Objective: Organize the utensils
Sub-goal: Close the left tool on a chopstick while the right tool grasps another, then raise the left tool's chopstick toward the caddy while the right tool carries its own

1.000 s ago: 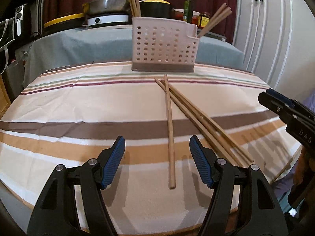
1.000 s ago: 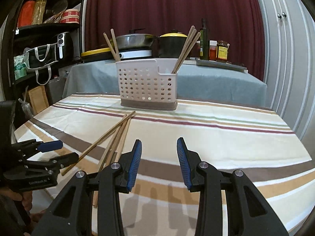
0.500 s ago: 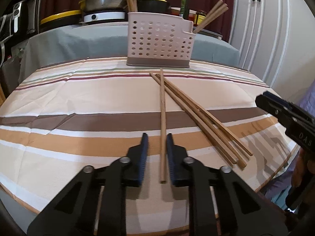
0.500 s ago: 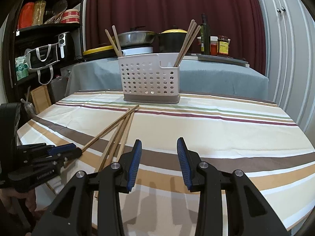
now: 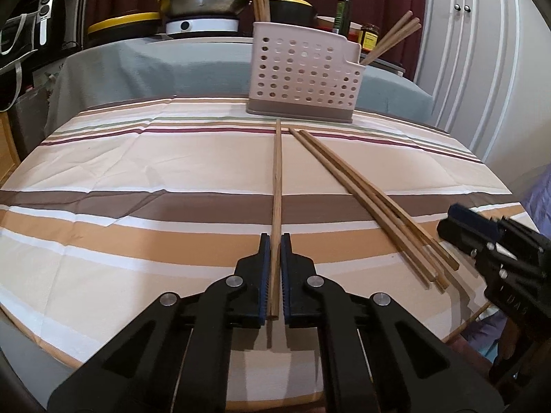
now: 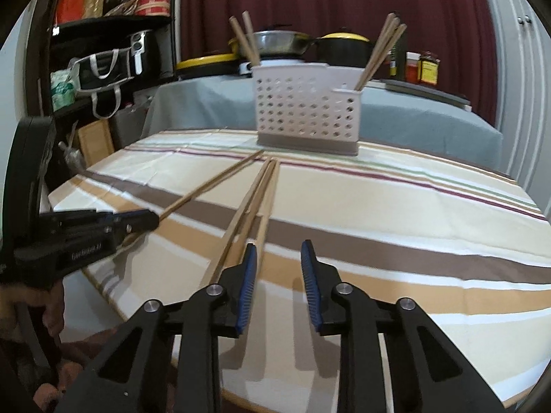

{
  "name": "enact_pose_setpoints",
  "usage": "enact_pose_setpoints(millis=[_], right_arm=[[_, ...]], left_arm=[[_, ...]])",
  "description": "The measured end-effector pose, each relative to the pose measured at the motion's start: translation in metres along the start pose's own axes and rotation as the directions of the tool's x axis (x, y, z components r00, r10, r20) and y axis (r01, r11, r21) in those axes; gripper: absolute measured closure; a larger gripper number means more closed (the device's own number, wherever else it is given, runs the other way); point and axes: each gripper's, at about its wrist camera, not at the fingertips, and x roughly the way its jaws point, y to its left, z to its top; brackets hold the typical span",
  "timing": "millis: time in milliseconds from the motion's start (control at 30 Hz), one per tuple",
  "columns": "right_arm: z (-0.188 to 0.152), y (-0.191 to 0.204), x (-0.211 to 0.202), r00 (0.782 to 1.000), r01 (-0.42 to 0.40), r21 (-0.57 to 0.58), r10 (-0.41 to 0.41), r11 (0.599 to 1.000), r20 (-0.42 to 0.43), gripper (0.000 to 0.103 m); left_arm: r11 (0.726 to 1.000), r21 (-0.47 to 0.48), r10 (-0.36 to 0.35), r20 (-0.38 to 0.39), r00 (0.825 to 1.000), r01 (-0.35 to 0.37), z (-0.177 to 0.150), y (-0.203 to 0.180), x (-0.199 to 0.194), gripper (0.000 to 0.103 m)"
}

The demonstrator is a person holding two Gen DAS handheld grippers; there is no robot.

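Note:
A single wooden chopstick (image 5: 277, 179) lies lengthwise down the striped table (image 5: 137, 158), and my left gripper (image 5: 274, 242) is shut on its near end. Its far tip points at the white perforated utensil basket (image 5: 303, 72), which holds upright chopsticks (image 5: 392, 39) at both ends. A bundle of several loose chopsticks (image 5: 365, 199) lies diagonally to the right. In the right wrist view my right gripper (image 6: 278, 253) stands open above the near ends of that bundle (image 6: 255, 203), with nothing between its fingers. The left gripper (image 6: 131, 222) with its chopstick (image 6: 206, 186) shows at the left there.
Behind the table stands a grey-covered counter (image 5: 155, 65) with pots, a hot plate and bottles. A dark shelf (image 6: 103, 34) with bags is at the left and white cabinet doors (image 5: 482, 69) at the right. The round table edge (image 6: 137, 313) runs close under both grippers.
My left gripper went from wide open to shut on the single chopstick, whose far tip swung away from the bundle. The right gripper moved left, closer to the loose chopsticks, still open.

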Motion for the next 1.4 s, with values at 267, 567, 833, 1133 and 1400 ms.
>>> enact_pose_setpoints(millis=[267, 567, 833, 1133, 1400], right_arm=[[-0.004, 0.006, 0.005, 0.999, -0.020, -0.026, 0.019, 0.999, -0.028, 0.087], [-0.009, 0.003, 0.006, 0.999, -0.006, -0.024, 0.005, 1.000, -0.035, 0.091], [-0.013, -0.003, 0.003, 1.000, -0.018, -0.007, 0.018, 1.000, -0.013, 0.091], [-0.015, -0.009, -0.001, 1.000, -0.025, 0.011, 0.025, 1.000, -0.006, 0.091], [-0.013, -0.012, -0.010, 1.000, -0.016, 0.022, 0.015, 1.000, 0.026, 0.097]], left_arm=[[1.000, 0.007, 0.005, 0.007, 1.000, -0.005, -0.001, 0.001, 0.000, 0.096], [1.000, 0.006, 0.002, 0.012, 1.000, -0.002, -0.001, 0.001, 0.000, 0.096], [1.000, 0.006, 0.002, 0.021, 1.000, -0.002, -0.002, 0.001, -0.001, 0.096], [1.000, -0.011, 0.000, 0.043, 0.999, 0.000, -0.007, 0.001, -0.006, 0.096], [1.000, -0.010, -0.015, 0.048, 0.999, 0.016, -0.007, 0.003, -0.007, 0.097]])
